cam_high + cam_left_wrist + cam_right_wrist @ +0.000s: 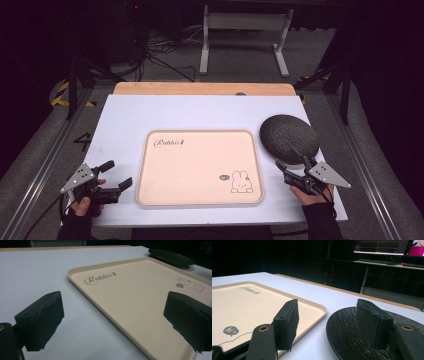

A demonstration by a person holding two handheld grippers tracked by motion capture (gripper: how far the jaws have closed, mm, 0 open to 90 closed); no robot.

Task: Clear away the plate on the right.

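A white counter (125, 120) carries a cream tray (200, 168) at its middle, rectangular with rounded corners and a low raised rim. The tray bears the word "Rabbit" in script at its far left corner and a small rabbit drawing (241, 181) with a "hi" speech bubble at its near right corner. Just beside the tray's far right corner lies a round black plate (289, 138) with a rough, textured surface (it is flat on the counter, close to the tray's rim but apart from it).

The left hand-held gripper (116, 174) sits at the near left of the counter, left of the tray, held by a gloved hand (82, 205). Its jaws are spread wide with nothing between them; in the left gripper view one pad hangs over bare counter and the other over the tray's near edge.

The right hand-held gripper (293, 163) is at the near right, its jaws also spread and holding nothing. In the right gripper view one pad stands over the gap beside the tray and the other over the plate's near rim.
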